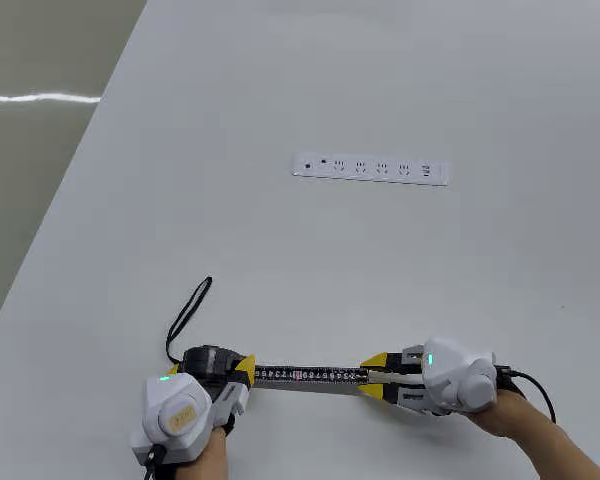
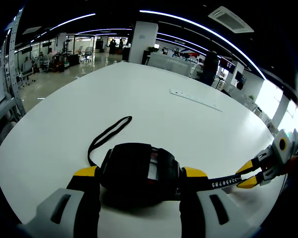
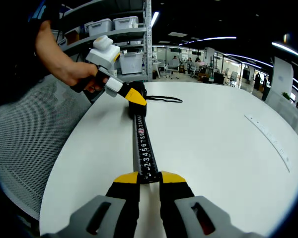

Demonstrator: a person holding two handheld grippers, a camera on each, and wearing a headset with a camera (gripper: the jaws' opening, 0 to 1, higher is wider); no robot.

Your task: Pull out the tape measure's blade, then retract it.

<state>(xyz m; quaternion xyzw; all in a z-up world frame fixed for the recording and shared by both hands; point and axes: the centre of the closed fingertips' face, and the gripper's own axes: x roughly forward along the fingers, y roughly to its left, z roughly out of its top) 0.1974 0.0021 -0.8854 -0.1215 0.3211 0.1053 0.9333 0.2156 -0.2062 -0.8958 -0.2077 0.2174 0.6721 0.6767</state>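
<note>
1. Two grippers work at the near edge of the white table [image 1: 380, 280], one held in each of the person's hands.
2. The left gripper [image 1: 217, 368] sits at the near left. Its yellow-tipped jaws are pressed against both sides of the black tape measure case [image 2: 139, 168], pinching it. The case rests on the tabletop.
3. The right gripper [image 1: 373, 376] is at the near right, with its tips pointing left toward the other one. Its jaws are nearly closed on the free end of the blade [image 3: 143, 148], one jaw on each edge.
4. The blade is partly drawn out. It runs in a straight line from the case to the right gripper, low over the table (whether it touches the surface is not clear). Its printed numerals face up.
5. A black wrist strap [image 1: 188, 312] trails from the case toward the far left and lies loose on the table.
6. A white power strip [image 1: 370, 168] lies flat farther back, well apart from the tape measure.
7. In the right gripper view, a hand [image 3: 84, 77] grips the handle of the left gripper.
</note>
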